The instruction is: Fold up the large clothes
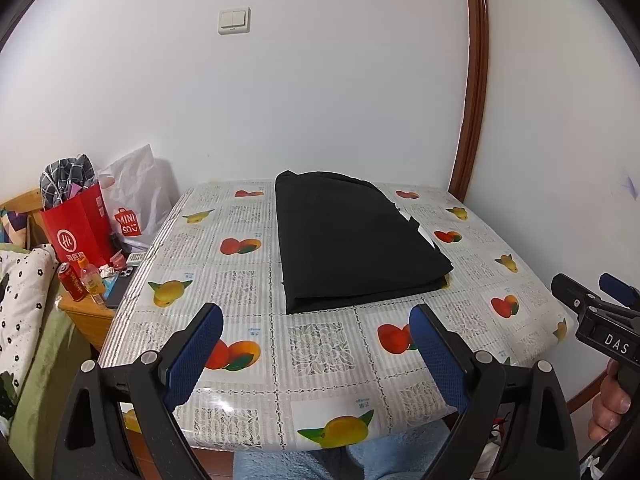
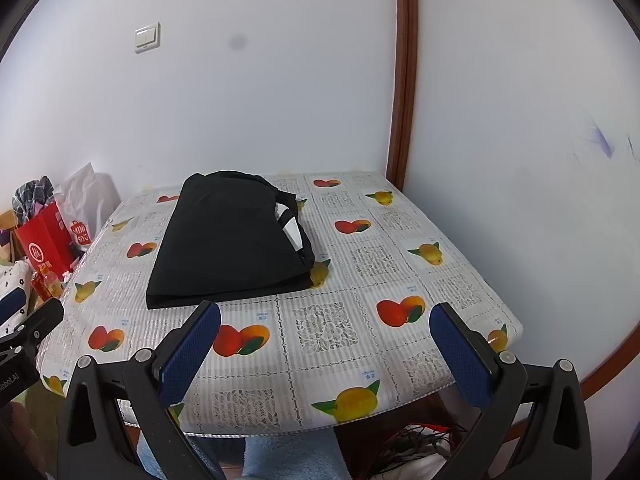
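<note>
The left tongs [image 1: 316,320] are held wide apart and empty above the near edge of the table [image 1: 320,380], and nothing is touched by the blue pads [image 1: 196,356]. The right tongs [image 2: 325,320] are spread wide too and carry nothing; they hang over the near right part of the table. In the left wrist view the right tongs are seen at the far right, gripped by a hand [image 1: 610,404].

Between both tongs and the folded black garment [image 1: 356,240] a free strip of fruit-patterned tablecloth [image 2: 320,360] is left. The garment is laid flat toward the far middle of the table, with its layered fold edge turned to the near side and a little white seen at its right edge. Bare cloth is left to the right of it and in front.

The far side of the table is closed by a white wall [image 1: 320,100], and a brown wooden frame [image 1: 474,80] stands at the far right corner. Past the left edge, a red paper bag [image 1: 76,228], a white shopping bag [image 1: 136,200], a red can [image 1: 71,280] and an orange bottle [image 1: 91,280] are crowded on a low wooden stand [image 1: 86,312].
</note>
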Available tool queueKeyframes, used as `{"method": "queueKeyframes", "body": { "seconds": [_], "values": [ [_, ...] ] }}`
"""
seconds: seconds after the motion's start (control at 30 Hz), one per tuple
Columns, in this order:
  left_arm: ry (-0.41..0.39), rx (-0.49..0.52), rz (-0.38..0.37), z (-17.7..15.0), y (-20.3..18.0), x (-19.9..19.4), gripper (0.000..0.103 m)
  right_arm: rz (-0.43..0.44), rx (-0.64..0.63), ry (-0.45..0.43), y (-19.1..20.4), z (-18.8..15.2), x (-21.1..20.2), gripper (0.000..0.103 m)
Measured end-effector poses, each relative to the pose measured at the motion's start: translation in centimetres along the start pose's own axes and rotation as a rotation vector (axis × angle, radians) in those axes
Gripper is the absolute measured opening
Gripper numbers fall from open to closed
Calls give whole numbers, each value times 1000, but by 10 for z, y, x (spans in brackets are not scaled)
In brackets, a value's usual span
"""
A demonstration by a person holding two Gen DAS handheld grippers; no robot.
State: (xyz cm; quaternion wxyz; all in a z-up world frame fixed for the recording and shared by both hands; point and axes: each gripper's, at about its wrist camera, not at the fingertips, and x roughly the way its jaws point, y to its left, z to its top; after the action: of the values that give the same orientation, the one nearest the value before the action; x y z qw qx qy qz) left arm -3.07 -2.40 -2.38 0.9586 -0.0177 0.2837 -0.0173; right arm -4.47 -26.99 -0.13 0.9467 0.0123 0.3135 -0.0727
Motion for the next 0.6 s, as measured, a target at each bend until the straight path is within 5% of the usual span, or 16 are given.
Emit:
{"method": "queueKeyframes", "body": {
  "seconds": [0.6],
  "values": [
    [3, 10, 0, 0, 0, -2, 94, 2, -2, -1, 1, -3, -2, 103]
  ]
}}
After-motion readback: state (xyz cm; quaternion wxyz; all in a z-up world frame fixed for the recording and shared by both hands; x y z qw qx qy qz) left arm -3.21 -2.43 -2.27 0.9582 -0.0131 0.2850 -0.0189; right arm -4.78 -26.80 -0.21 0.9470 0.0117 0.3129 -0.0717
